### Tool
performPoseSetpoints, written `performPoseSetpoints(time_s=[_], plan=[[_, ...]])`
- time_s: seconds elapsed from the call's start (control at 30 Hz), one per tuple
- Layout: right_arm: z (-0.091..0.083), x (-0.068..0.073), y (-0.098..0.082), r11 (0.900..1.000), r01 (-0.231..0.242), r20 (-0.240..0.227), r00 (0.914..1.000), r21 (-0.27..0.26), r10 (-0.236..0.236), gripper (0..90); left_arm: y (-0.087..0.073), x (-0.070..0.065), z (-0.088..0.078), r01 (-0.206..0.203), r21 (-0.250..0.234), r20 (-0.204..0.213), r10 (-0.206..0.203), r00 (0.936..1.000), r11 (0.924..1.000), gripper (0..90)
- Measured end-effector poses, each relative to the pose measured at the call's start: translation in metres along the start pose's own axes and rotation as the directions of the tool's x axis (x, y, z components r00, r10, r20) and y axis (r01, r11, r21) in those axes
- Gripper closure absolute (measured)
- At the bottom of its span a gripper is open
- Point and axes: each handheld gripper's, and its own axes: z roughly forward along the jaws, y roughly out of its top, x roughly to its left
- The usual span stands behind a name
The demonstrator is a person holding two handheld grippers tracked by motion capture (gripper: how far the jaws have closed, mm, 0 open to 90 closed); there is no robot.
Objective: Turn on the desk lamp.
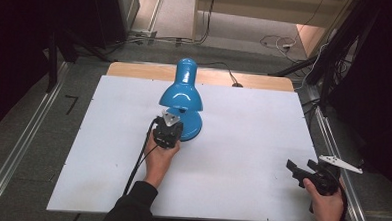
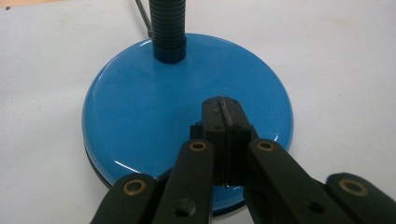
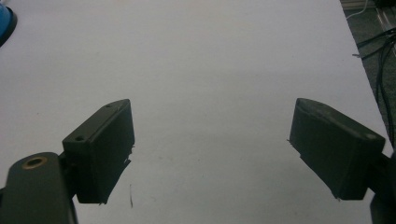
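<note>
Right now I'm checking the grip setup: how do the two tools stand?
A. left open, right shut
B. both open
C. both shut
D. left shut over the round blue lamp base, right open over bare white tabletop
D: the left tool has its jaws pressed together over the round blue lamp base, while the right tool has its jaws spread wide above the white tabletop.

Standing mid-table as the one obstacle: a glossy blue metal desk lamp [image 1: 182, 97], its round base [image 2: 187, 112] and ribbed black neck [image 2: 168, 28] blocking the centre. Lying open on every side, the flat white tabletop [image 1: 242, 142], widest toward the right edge.
</note>
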Motion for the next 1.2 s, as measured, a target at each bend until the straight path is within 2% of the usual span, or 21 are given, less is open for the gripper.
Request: performPoseSetpoints(time_s=[0.03,0.13,0.17,0.47,0.5,0.63,0.77,0.9,0.93,0.97,1.0,1.03,1.13,1.2], plan=[[0.000,0.000,0.000,1.000,-0.001,0.000,1.0000,0.000,0.001,12.7,-0.001,0.000,0.000,0.009,0.010,0.021,-0.009,0.9997,0.9999,90.0],[0.000,0.000,0.000,1.000,0.001,0.002,1.0000,0.001,-0.001,12.7,-0.002,-0.004,-0.001,-0.017,0.005,0.006,0.017,0.9998,0.9998,90.0],[0.000,0.000,0.000,1.000,0.000,0.001,1.0000,0.001,0.000,12.7,-0.002,-0.003,-0.001,-0.005,0.005,0.010,0.005,0.9999,1.0000,90.0],[0.000,0.000,0.000,1.000,0.000,-0.001,1.0000,0.000,0.000,12.7,-0.002,-0.002,-0.001,0.005,0.007,0.018,-0.005,0.9998,1.0000,90.0],[0.000,0.000,0.000,1.000,0.000,-0.001,1.0000,0.000,0.000,12.7,-0.001,-0.001,-0.001,0.018,0.007,0.024,-0.018,0.9995,0.9998,90.0],[0.000,-0.001,0.000,1.000,0.003,0.001,1.0000,0.001,-0.003,12.7,0.000,0.001,-0.002,0.028,0.011,0.030,-0.028,0.9992,0.9996,90.0],[0.001,-0.002,0.000,1.000,0.002,0.003,1.0000,-0.001,-0.002,12.7,0.002,0.004,-0.008,0.044,-0.005,0.053,-0.043,0.9977,0.9990,90.0],[0.001,-0.001,0.000,1.000,-0.001,0.003,1.0000,0.001,0.001,12.7,0.004,0.002,-0.014,0.045,-0.025,0.061,-0.043,0.9972,0.9987,72.1],[0.001,-0.001,0.000,1.000,-0.001,0.003,1.0000,0.001,0.001,12.7,0.004,0.002,-0.016,0.044,-0.034,0.064,-0.041,0.9971,0.9985,72.1],[0.000,-0.001,0.000,1.000,-0.003,0.003,1.0000,0.000,0.003,12.7,0.004,0.001,-0.017,0.042,-0.042,0.067,-0.039,0.9970,0.9982,65.1],[0.000,-0.001,0.000,1.000,-0.003,0.004,1.0000,0.000,0.003,12.7,0.004,0.001,-0.018,0.042,-0.046,0.070,-0.038,0.9968,0.9981,47.5],[0.000,-0.001,0.000,1.000,-0.003,0.004,1.0000,0.000,0.003,12.7,0.004,0.000,-0.018,0.041,-0.046,0.075,-0.037,0.9964,0.9981,47.5],[0.000,-0.001,0.000,1.000,0.000,0.002,1.0000,0.002,0.000,12.7,0.004,-0.002,-0.022,0.016,-0.055,0.076,-0.011,0.9971,0.9983,33.6],[0.001,-0.001,0.000,1.000,0.004,0.002,1.0000,0.000,-0.004,12.7,0.004,-0.002,-0.025,0.018,-0.056,0.092,-0.013,0.9957,0.9982,29.8]])
